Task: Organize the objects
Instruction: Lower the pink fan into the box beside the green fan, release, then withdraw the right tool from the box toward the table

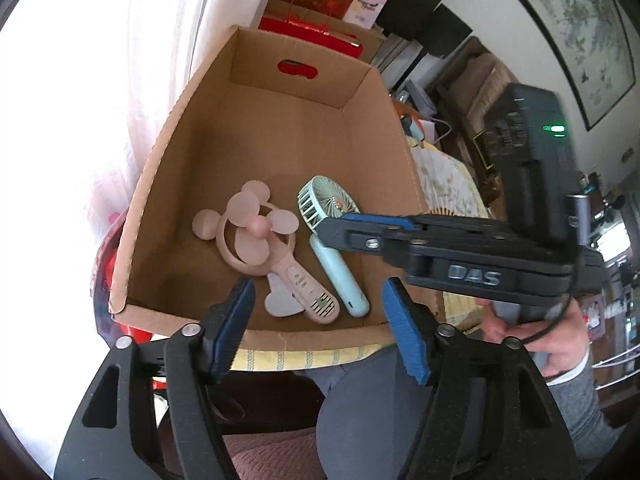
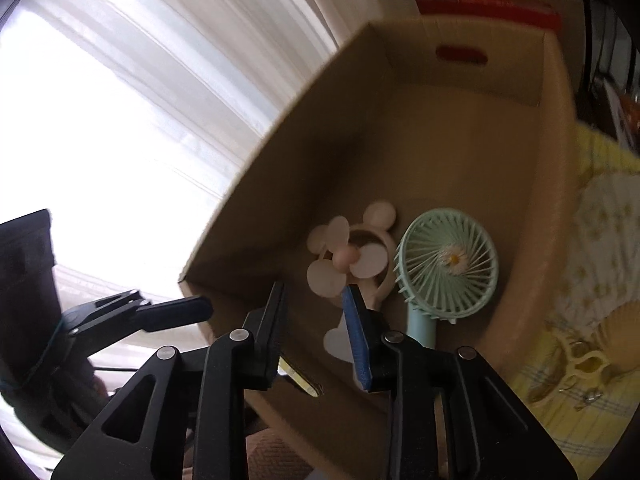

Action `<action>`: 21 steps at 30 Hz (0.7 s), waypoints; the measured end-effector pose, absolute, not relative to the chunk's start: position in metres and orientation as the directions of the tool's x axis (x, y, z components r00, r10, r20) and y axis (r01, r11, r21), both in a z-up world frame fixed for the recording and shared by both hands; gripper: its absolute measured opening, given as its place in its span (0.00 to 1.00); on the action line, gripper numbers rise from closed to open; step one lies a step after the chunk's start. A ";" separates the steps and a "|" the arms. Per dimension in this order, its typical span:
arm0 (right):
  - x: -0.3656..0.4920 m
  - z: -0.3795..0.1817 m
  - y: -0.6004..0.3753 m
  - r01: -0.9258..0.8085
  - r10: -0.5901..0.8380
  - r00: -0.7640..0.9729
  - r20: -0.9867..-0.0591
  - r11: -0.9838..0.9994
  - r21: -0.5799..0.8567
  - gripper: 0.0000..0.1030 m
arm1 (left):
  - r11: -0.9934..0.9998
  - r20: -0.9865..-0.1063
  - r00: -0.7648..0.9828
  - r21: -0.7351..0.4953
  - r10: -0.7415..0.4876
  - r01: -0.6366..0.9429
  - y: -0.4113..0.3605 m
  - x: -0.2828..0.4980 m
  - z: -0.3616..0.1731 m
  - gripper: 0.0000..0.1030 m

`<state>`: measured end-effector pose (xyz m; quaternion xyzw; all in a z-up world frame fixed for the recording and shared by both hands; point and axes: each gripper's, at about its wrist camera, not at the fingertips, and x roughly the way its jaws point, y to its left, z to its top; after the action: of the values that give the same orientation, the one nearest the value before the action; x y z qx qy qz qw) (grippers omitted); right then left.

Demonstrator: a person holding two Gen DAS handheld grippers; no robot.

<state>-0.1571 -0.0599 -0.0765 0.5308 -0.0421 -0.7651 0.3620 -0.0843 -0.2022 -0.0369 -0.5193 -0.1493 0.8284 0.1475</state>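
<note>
An open cardboard box [image 1: 256, 128] holds two hand fans lying side by side near its front wall. The pink mouse-eared fan [image 1: 256, 232] is on the left and the mint green fan [image 1: 328, 204] on the right. My left gripper [image 1: 318, 316] hovers above the box's front edge, open, with nothing between its blue pads. My right gripper [image 1: 334, 226] reaches in from the right over the green fan's head. In the right wrist view the box [image 2: 460, 128] and both fans, pink [image 2: 352, 256] and green [image 2: 448, 260], lie beyond my right gripper [image 2: 314, 316], whose jaws stand apart and empty.
The box sits on a yellow patterned tablecloth [image 1: 444, 184], with white curtains [image 1: 132, 80] to the left and red boxes [image 1: 320, 36] behind. A yellow hair clip [image 2: 584, 364] lies on the cloth right of the box. A person's hand [image 1: 532, 340] holds the right gripper.
</note>
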 end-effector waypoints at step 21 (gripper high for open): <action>-0.134 -0.020 0.029 0.476 -0.472 -0.370 -0.800 -0.836 0.273 0.64 | -0.933 -0.802 -0.492 -0.355 0.338 -0.063 -0.186 -0.095 -0.013 0.89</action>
<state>-0.1344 0.0290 -0.0201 0.4828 0.0018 -0.8276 0.2862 -0.0951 -0.1860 -0.0133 -0.4901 -0.1403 0.8522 0.1179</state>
